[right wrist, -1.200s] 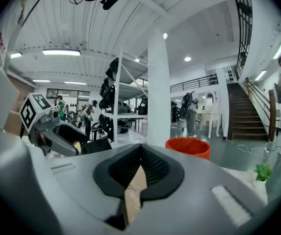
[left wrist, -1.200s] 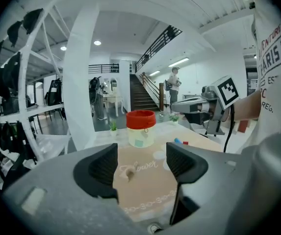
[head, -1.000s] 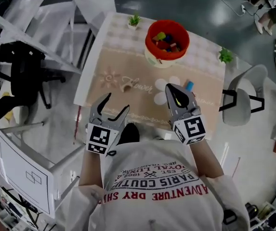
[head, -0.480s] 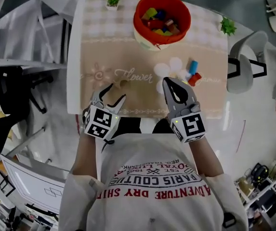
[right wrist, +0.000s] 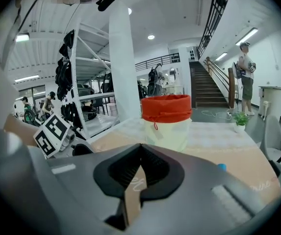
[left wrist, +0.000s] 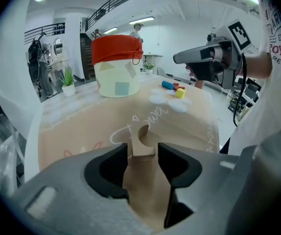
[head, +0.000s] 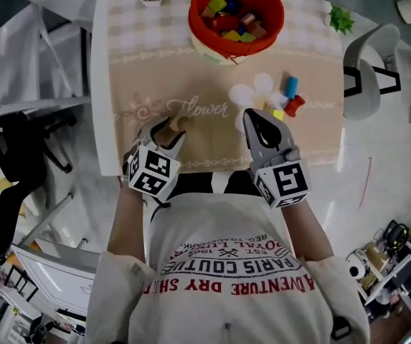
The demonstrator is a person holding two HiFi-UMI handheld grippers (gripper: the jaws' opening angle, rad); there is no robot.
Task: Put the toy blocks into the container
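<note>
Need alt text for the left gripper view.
The left gripper, its jaws apart but just closing in, brackets a wooden arch block lying on the beige mat. Beyond stand the red-rimmed container and a few coloured blocks; the right gripper hovers at right.

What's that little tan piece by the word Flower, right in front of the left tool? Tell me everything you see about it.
The tan block looks like plain wood, with a rounded notch cut into one side, like an arch. It rests on the beige tablecloth beside the printed word. The left tool straddles it. Its jaws have just been closing, but a gap still shows at the right jaw, so the block isn't gripped yet.
</note>
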